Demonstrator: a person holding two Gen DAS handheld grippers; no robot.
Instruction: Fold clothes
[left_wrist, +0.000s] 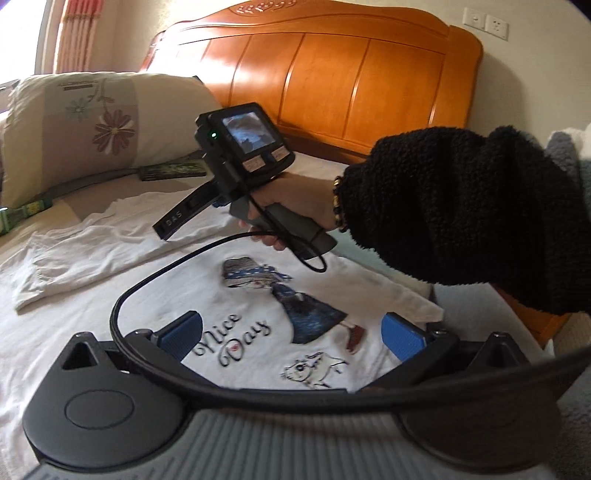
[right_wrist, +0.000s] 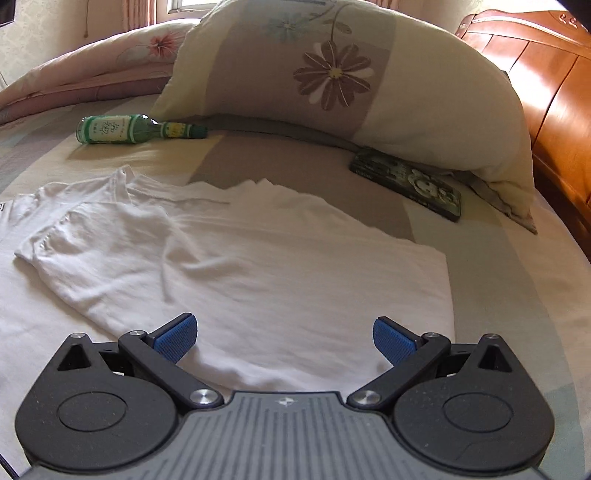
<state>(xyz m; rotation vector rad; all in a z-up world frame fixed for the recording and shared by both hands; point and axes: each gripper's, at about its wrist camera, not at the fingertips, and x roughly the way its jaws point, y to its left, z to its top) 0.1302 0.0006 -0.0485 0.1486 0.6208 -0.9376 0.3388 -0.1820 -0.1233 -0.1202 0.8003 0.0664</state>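
Tools (left_wrist: 291, 334) (right_wrist: 285, 338) gape over shirt (right_wrist: 258, 258); cable (left_wrist: 155, 280) perhaps touching it.

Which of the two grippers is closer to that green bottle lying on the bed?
Right. The right gripper hovers open over the white T-shirt, with the green bottle ahead to its left. The left gripper sits farther back, over the shirt's print.

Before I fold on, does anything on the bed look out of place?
Yes: a green glass bottle lies on its side left of the pillow, and a dark flat box sits half-tucked under it, both beyond the white T-shirt.
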